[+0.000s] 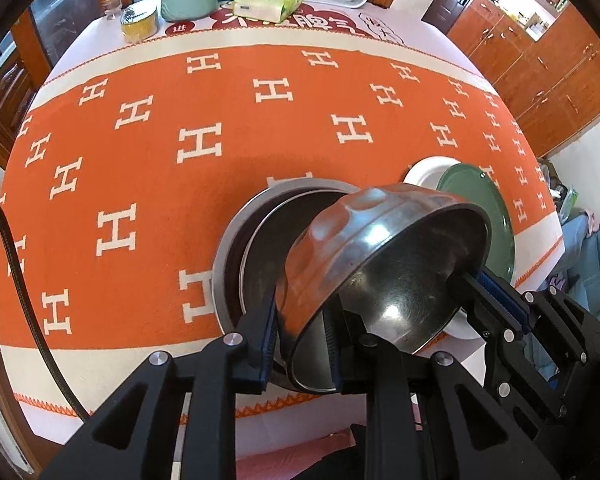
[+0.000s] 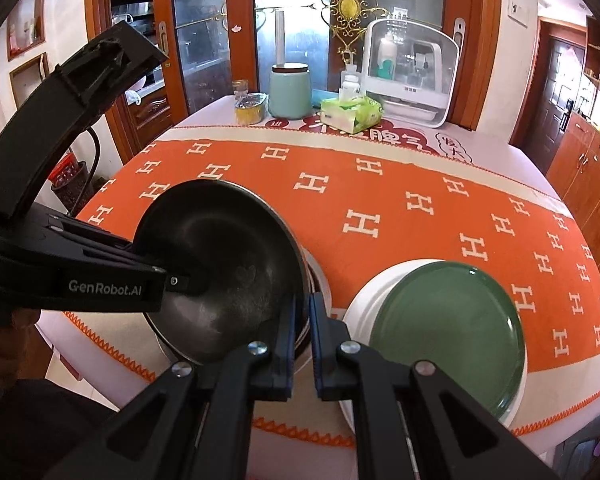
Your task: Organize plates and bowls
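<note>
The left gripper (image 1: pixel 304 344) has the steel bowl (image 1: pixel 384 264) by its rim, jaws clamped on the wall with one pad outside and one inside, and the bowl is tipped up on edge, its open mouth turned toward the right-hand side. In the right wrist view that same steel bowl (image 2: pixel 220 268) fills the space just left of the right jaws, hollow side facing them.

The right gripper (image 2: pixel 302 344) carries nothing: its jaws stand a narrow gap apart, nearly closed, with the bowl's near rim just beside the left pad. Whether that pad touches the rim cannot be told.

Directly beyond the left jaws, behind the held bowl, sits a wider steel basin (image 1: pixel 236 256) on the counter (image 1: pixel 148 168), with what looks like another dark bowl nested in it. That is the relation that counts: the basin lies straight ahead and below the left jaws, so the left hand looks the nearer one to drop the bowl in, once its mouth is rolled back to face upward.

To the right of the right jaws, a green plate (image 2: pixel 448 332) rests on a white plate (image 2: pixel 364 300), already stacked, near the counter's front edge. The bowls look like the unfinished half.
</note>
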`<state>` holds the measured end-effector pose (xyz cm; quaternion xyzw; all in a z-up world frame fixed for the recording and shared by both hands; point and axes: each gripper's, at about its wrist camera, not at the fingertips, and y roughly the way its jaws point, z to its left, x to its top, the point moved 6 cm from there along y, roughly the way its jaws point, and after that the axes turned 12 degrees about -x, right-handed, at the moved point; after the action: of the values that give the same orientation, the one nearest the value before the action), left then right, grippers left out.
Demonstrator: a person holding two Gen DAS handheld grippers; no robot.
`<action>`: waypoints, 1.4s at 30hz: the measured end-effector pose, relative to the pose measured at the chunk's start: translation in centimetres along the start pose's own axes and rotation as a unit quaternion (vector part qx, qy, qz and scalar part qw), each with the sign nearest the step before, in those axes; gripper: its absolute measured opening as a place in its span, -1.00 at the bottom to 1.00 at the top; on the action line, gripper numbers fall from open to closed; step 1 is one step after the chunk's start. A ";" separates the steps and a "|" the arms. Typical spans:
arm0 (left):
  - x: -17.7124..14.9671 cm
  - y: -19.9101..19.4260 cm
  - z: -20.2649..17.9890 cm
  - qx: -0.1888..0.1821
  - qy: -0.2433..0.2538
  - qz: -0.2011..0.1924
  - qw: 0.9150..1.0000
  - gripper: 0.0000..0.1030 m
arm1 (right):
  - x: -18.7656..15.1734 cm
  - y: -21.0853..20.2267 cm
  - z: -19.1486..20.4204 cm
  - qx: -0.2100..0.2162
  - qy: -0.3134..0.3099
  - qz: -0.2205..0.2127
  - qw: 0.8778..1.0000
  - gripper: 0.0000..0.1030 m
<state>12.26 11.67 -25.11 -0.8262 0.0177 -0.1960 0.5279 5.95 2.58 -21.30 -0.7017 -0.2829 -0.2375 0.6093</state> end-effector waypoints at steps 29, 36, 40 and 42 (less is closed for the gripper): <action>1.5 -1.6 1.0 -0.009 0.013 -0.039 0.999 0.15 | -0.5 0.6 -0.6 -0.014 0.030 0.031 0.999 -0.29; 1.4 -1.4 2.2 -0.009 -0.003 -0.034 0.999 0.22 | -0.8 1.6 -1.5 0.014 0.067 0.054 0.996 -0.28; 1.2 -0.8 2.8 -0.011 -0.013 -0.021 1.000 0.23 | -1.3 2.7 -2.0 0.029 0.096 0.075 0.992 -0.28; 1.1 -0.4 3.2 -0.014 -0.016 -0.010 1.000 0.23 | -1.4 3.3 -2.2 0.041 0.113 0.086 0.989 -0.26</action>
<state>14.29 14.32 -25.58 -0.8368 0.0038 -0.1879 0.5142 7.21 -0.03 -24.29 -0.6665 -0.1605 -0.2497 0.6838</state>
